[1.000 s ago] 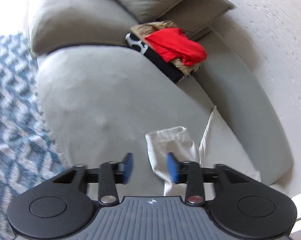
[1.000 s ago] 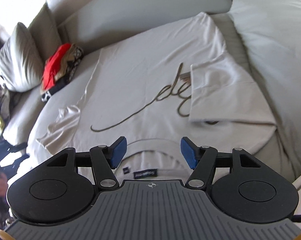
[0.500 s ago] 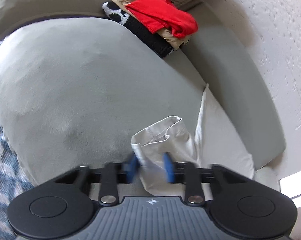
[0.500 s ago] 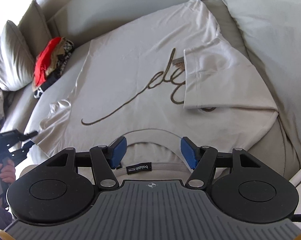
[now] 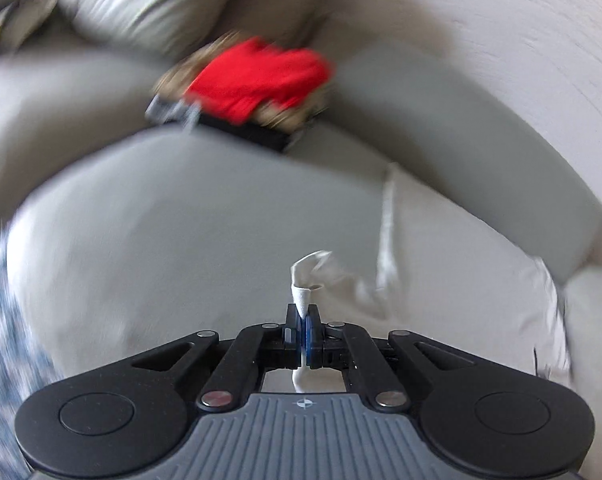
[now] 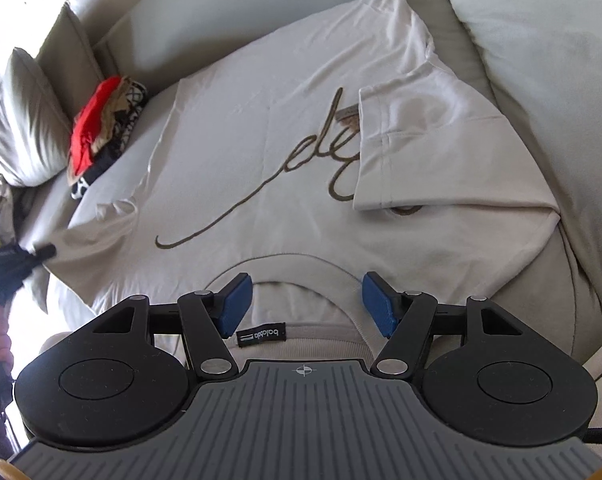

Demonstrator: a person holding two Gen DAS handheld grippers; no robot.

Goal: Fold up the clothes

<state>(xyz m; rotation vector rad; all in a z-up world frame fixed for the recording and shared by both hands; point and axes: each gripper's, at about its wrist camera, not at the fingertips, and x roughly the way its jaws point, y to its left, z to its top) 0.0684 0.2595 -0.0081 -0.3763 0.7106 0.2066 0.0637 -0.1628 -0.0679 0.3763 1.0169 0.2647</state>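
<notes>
- Left wrist view: since half a second ago, left gripper [image 5: 303, 330] is clamping fully onto pale beige T-shirt's sleeve [image 5: 304, 280], lower centre; shirt body is trailing rightward.
- Right wrist view: right gripper [image 6: 305, 304] is hanging wide open, empty, over the collar; beige script-printed T-shirt [image 6: 261, 140] is stretching toward upper frame, one sleeve lying folded inward at right.

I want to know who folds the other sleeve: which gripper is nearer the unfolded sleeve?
Left. The left gripper is clamped on the unfolded sleeve; the right gripper hovers open at the collar.
</notes>
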